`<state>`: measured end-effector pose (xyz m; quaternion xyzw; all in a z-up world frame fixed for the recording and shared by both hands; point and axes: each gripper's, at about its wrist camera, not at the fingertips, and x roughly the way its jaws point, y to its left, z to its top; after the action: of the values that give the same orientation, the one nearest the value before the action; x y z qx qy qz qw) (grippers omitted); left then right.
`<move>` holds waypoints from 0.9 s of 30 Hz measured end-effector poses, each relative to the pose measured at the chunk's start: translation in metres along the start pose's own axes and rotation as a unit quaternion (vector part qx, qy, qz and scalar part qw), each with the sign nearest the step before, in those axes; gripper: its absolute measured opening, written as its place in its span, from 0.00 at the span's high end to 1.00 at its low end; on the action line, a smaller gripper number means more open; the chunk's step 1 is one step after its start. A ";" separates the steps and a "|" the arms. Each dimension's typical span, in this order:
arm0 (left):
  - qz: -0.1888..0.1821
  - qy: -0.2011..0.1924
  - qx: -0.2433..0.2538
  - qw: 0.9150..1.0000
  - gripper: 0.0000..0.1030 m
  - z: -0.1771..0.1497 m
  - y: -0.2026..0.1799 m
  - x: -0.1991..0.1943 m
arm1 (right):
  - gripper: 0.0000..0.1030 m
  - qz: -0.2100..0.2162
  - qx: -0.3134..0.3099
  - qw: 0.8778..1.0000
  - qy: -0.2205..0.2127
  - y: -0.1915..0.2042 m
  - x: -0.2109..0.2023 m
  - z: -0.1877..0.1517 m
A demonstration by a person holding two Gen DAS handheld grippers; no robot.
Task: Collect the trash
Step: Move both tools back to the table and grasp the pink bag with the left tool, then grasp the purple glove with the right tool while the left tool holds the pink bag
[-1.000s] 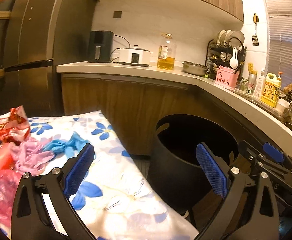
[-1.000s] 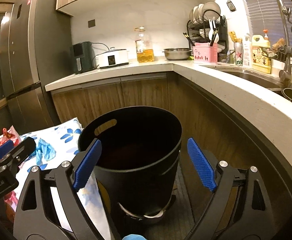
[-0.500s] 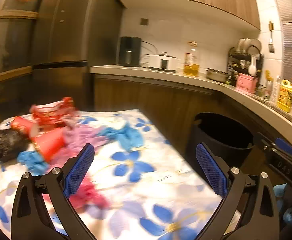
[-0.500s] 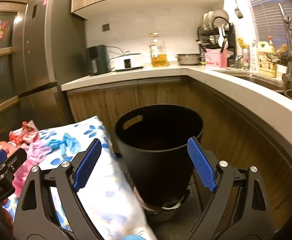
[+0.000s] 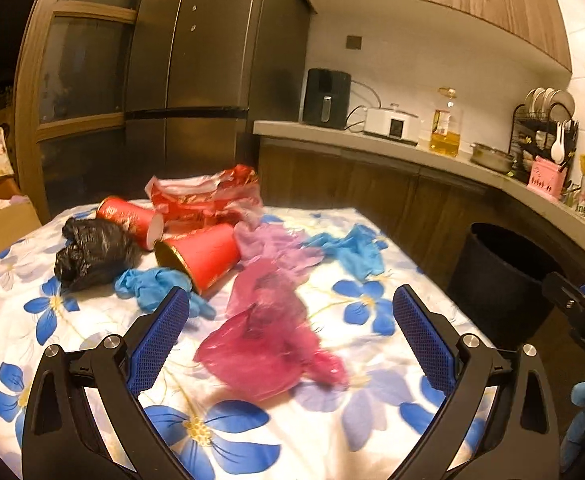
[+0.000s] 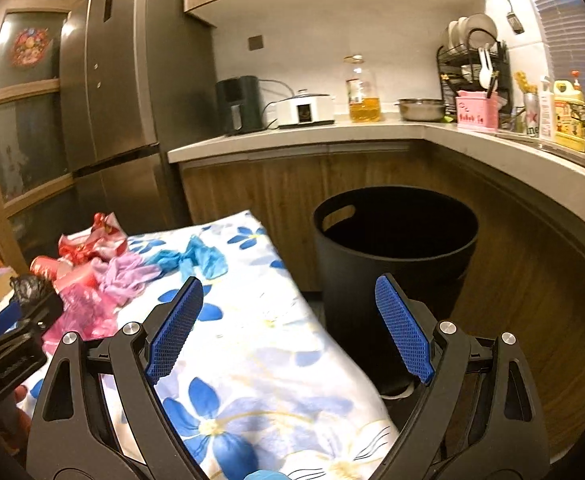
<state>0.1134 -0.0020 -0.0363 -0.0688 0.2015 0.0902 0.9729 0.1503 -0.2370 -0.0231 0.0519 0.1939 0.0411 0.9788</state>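
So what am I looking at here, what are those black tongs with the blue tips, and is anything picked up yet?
There is no robot. A person holds a hand tool with two fingers in each hand, and each tool carries a wide-angle camera that looks out along its blue pads. One picture is from the left gripper, the other from the right gripper. Both stand open and hold nothing. On the flowered tablecloth lies the trash: a pink plastic bag, two red paper cups, a black bag, blue gloves and a red wrapper. The black bin stands on the floor beside the table, below the kitchen counter.
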 end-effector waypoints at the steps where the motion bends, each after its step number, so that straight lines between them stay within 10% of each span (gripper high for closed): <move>1: 0.003 0.006 0.002 1.000 0.06 -0.002 0.002 0.005 | 0.16 0.003 -0.002 1.000 0.002 0.003 0.001 -0.002; 8: 0.011 0.032 0.028 0.999 0.16 -0.011 0.001 0.029 | 0.16 0.012 -0.006 1.000 0.013 0.013 0.011 -0.008; 17: -0.016 0.074 0.033 0.997 0.83 -0.018 -0.001 0.047 | 0.16 0.024 -0.015 0.999 0.027 0.025 0.025 -0.013; 27: -0.017 0.041 -0.010 0.999 0.92 -0.005 0.024 0.011 | 0.16 0.046 -0.039 0.997 0.041 0.055 0.041 -0.022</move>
<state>0.1163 0.0221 -0.0474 -0.0858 0.2387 0.0728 0.9646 0.1761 -0.1764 -0.0525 0.0211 0.2296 0.0955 0.9684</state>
